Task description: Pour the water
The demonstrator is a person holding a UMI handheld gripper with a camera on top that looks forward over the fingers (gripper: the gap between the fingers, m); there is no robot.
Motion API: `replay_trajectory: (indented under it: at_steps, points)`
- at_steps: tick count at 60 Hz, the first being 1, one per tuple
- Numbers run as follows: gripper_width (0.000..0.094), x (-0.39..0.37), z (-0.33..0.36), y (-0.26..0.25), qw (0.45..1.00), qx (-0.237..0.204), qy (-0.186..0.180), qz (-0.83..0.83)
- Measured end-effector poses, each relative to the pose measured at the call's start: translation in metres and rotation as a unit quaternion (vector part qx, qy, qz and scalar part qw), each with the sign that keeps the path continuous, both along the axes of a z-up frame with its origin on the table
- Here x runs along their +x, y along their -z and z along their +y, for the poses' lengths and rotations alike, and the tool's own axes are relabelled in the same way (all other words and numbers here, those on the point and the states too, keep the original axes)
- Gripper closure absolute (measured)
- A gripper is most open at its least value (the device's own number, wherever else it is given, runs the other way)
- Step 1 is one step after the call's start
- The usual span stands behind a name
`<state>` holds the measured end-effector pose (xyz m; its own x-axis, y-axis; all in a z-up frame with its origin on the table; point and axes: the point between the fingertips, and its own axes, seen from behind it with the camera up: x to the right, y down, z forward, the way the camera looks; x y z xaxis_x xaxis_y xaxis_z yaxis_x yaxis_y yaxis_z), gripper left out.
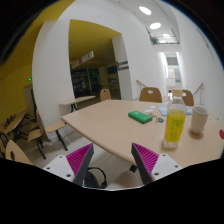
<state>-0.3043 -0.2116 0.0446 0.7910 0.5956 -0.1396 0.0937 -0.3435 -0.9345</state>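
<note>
A clear bottle (175,124) of yellow-green liquid with a white cap stands on the light wooden table (115,125), near its right front edge. A pale cup (199,120) stands just right of the bottle. My gripper (112,160) is open and empty, with its two magenta pads (79,158) spread wide. It hovers off the table's front edge, above the floor. The bottle is ahead of the fingers and to their right, well beyond the right finger.
A green flat object (140,117) lies on the table left of the bottle. Wooden chairs (150,94) stand behind the table. More tables and chairs (28,128) fill the left side. A white pillar (52,65) stands beyond. A black chair base (93,178) sits below the fingers.
</note>
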Motion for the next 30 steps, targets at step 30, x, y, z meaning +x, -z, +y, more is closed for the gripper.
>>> replay_trajectory:
  at_steps: [30]
  points:
    - [0.0104, 0.104, 0.063, -0.017, 0.984, 0.066, 0.149, -0.066]
